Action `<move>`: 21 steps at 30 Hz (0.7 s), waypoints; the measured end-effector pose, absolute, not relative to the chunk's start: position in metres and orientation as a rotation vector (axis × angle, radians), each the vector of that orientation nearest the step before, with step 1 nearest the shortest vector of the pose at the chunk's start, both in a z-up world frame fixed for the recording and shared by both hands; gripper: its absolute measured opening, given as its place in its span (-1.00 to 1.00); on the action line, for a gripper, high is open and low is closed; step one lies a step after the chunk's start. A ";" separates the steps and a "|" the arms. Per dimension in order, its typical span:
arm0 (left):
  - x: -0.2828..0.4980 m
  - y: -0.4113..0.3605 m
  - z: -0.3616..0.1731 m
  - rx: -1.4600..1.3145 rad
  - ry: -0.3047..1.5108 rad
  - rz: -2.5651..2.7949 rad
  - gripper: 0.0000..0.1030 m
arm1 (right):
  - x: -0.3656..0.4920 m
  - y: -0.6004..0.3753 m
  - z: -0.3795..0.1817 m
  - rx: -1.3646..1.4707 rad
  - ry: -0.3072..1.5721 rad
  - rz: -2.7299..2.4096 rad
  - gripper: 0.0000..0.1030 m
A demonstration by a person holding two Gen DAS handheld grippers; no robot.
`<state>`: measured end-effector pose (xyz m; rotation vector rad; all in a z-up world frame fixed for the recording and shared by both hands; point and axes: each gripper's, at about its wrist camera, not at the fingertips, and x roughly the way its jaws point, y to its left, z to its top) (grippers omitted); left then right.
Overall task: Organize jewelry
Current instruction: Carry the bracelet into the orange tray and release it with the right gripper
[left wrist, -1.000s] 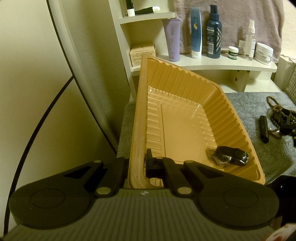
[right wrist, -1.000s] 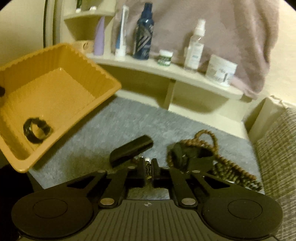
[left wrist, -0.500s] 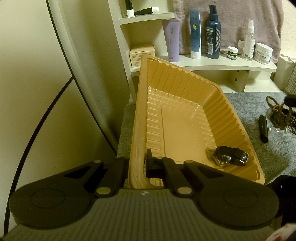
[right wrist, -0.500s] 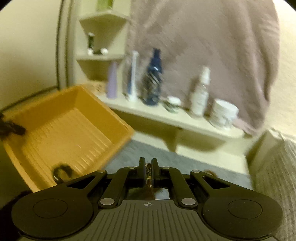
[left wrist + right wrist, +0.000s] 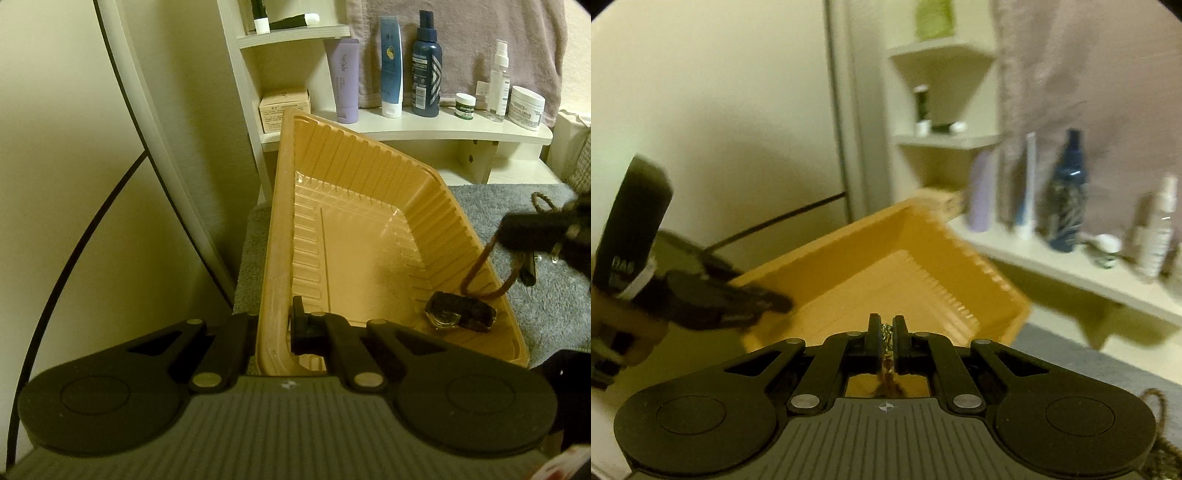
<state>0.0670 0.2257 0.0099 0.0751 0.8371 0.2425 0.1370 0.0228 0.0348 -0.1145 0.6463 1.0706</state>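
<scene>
Left wrist: ribbed orange plastic tray (image 5: 354, 236); black watch (image 5: 460, 316) curled inside.

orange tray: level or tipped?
Tipped: the orange tray hangs slanted off the grey mat, its rim clamped by the left hand-held gripper.

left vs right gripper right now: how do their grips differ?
The left gripper is shut on the rim of the orange tray; the right gripper is shut on a thin chain. The left holds the tray tilted above the grey mat; the right hangs over the tray's open side, beads dangling. Both have jaws nearly closed.
</scene>
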 end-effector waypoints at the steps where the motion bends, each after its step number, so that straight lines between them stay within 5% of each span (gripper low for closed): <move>1: 0.067 0.226 0.010 0.074 0.837 0.242 -0.95 | 0.137 0.026 0.030 -0.119 0.665 1.081 -0.90; 12: 0.067 0.225 0.010 0.071 0.838 0.244 -0.95 | 0.139 0.037 -0.014 -0.166 0.814 1.106 -0.84; 14: 0.067 0.225 0.010 0.072 0.838 0.244 -0.95 | 0.139 0.032 -0.011 -0.167 0.798 1.094 -0.42; 15: 0.067 0.225 0.010 0.072 0.838 0.243 -0.95 | 0.138 0.029 -0.009 -0.159 0.788 1.086 0.09; 16: 0.067 0.225 0.010 0.073 0.838 0.243 -0.95 | 0.138 0.025 -0.007 -0.147 0.777 1.075 0.25; 21: 0.067 0.225 0.010 0.072 0.838 0.243 -0.95 | 0.143 -0.006 0.001 -0.082 0.748 0.939 0.25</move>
